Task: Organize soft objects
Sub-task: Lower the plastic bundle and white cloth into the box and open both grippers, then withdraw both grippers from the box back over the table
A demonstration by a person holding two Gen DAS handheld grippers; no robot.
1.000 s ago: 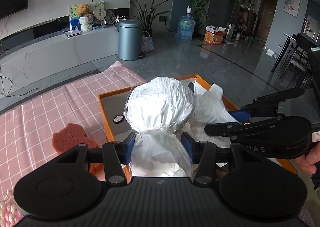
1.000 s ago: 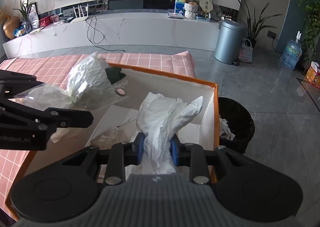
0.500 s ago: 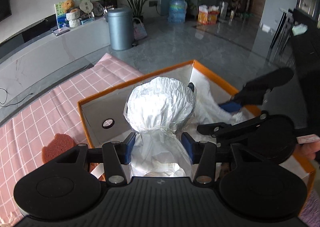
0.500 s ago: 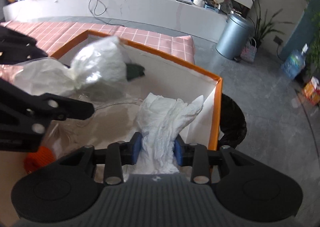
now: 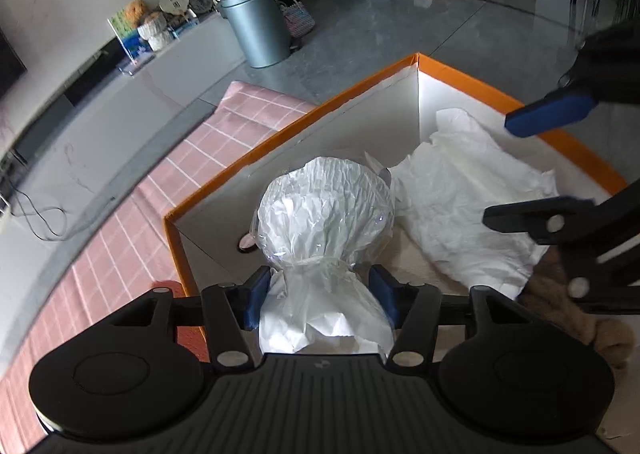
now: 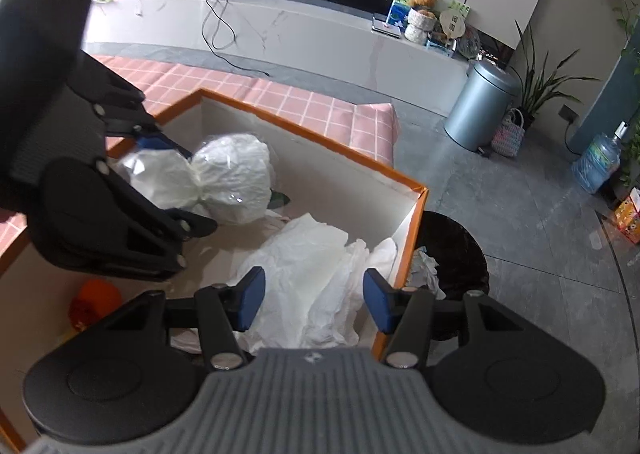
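Note:
A white bundle wrapped in clear plastic (image 5: 324, 209) (image 6: 232, 181) sits inside the orange-rimmed white box (image 5: 416, 58) (image 6: 320, 133). My left gripper (image 5: 320, 302) (image 6: 184, 183) still straddles its tied neck. Its jaws are opening and the blue pads barely touch the plastic. A crumpled white cloth (image 5: 472, 205) (image 6: 312, 266) lies in the box's right corner. Above it my right gripper (image 6: 314, 302) (image 5: 498, 169) hovers with its jaws opening. Its pads stand apart from the cloth on both sides.
The box rests on a pink checked tablecloth (image 5: 140, 213) (image 6: 240, 85). A brown plush (image 5: 560, 306) and an orange object (image 6: 94, 302) also lie in the box. A black bin (image 6: 452, 254) stands on the floor against the box's right wall, a grey pedal bin (image 5: 256, 29) farther off.
The left gripper carried the bundle down into the box and its pads widened slightly. The right jaws opened off the white cloth, which now lies loose in the box.

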